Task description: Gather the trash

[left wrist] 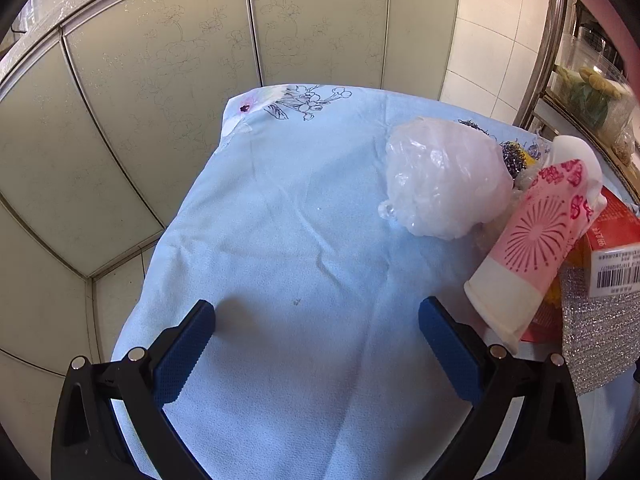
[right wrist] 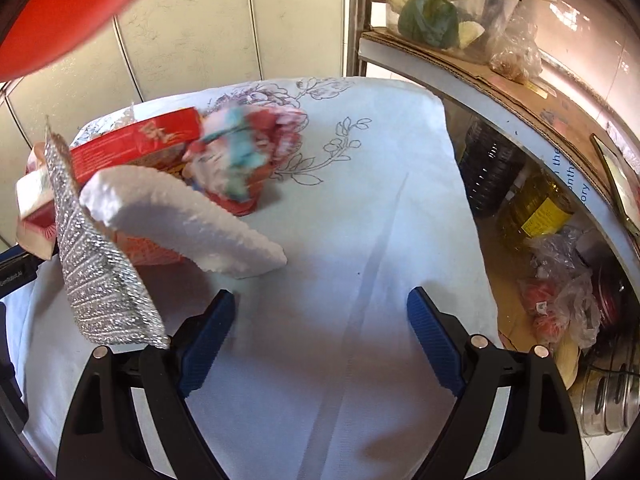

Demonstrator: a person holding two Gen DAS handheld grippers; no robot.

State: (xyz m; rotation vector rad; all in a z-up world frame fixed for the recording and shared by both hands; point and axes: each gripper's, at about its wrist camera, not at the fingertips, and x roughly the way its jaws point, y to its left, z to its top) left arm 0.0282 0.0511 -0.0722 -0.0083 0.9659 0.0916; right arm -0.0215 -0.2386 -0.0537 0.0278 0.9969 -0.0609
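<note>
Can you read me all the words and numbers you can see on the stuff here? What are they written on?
"the": pale letters on the blue edge of the shelf, cut off.
White barcode label on the red box: bars and digits, too blurred to read.
Red box, seen from the right wrist: gold lettering, too blurred to read.
Yellow label on the oil bottle: too small to read.
Pink paper cup: only patterns, no words.

Crumpled clear plastic bag (left wrist: pixel 444 180), tipped pink paper cup (left wrist: pixel 532 236), red box (right wrist: pixel 136 140), foam piece (right wrist: pixel 180 216) clustered on cloth.
</note>
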